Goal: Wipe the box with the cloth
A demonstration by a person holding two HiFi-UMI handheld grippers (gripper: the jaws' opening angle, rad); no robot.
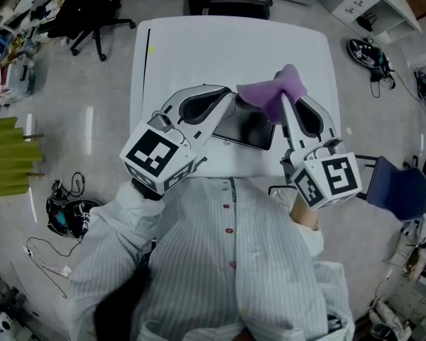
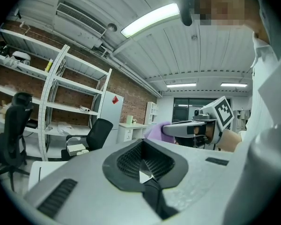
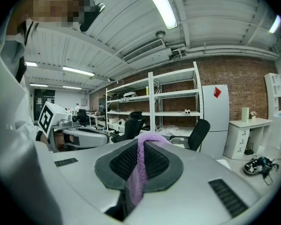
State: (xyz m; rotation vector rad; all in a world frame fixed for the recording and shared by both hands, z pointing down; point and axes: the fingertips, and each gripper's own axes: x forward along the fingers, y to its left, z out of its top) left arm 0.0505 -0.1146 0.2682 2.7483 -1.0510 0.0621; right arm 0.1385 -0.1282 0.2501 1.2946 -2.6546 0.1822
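Note:
My right gripper (image 1: 285, 96) is raised above the white table (image 1: 199, 55), shut on a purple cloth (image 1: 269, 95) that bunches out past its tip. The right gripper view shows the cloth (image 3: 138, 172) pinched between the shut jaws of that gripper (image 3: 147, 143) and draped over their end. My left gripper (image 1: 229, 99) points at the cloth from the left; its jaws (image 2: 145, 145) are closed with nothing visible between them. The box (image 1: 247, 129), dark and glossy, lies on the table below both tips, partly hidden. From the left gripper view the right gripper (image 2: 189, 127) and cloth (image 2: 154, 131) show ahead.
A black chair (image 1: 231, 4) stands at the table's far end and an office chair (image 1: 92, 13) on the floor to the far left. A green object (image 1: 3, 155) is at the left, a blue seat (image 1: 399, 187) at the right. Cables and shoes (image 1: 369, 52) lie on the floor.

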